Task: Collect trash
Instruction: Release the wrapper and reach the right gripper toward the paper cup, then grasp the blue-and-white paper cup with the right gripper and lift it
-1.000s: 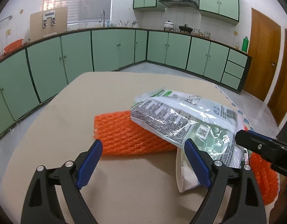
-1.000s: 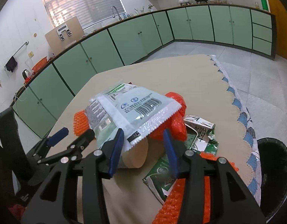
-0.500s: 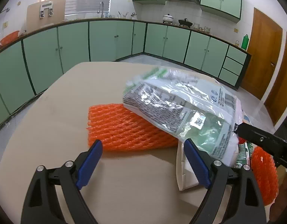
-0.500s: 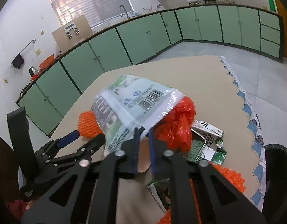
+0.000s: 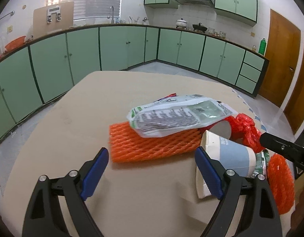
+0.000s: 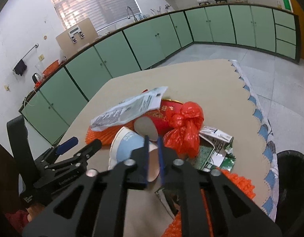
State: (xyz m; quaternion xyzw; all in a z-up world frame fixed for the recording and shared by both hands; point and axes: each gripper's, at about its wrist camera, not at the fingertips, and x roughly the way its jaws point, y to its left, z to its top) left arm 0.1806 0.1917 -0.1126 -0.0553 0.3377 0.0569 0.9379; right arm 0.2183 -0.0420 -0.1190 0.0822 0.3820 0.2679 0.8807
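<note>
A pile of trash lies on the beige table [image 5: 73,130]. A clear printed plastic bag [image 5: 177,114] rests on an orange foam net [image 5: 152,144] and a red paper cup [image 6: 161,116]. A blue-and-white paper cup [image 5: 229,154] lies on its side beside a knotted red plastic bag [image 6: 183,126]. My left gripper [image 5: 152,175] is open and empty, just short of the foam net. My right gripper [image 6: 153,158] is shut with nothing visible between its fingers, right over the blue-and-white cup [image 6: 130,146]; the printed bag [image 6: 130,106] lies apart from it.
A crushed carton [image 6: 217,138] and green wrapper [image 6: 213,158] lie right of the red bag, with more orange foam net [image 6: 237,179] nearer. A black bin [image 6: 292,177] stands on the floor past the table's right edge. Green cabinets line the walls.
My right gripper closed on the printed bag and lifted it; now the bag lies on the pile, apart from the shut fingers, and both cups show. The left gripper stayed open.
</note>
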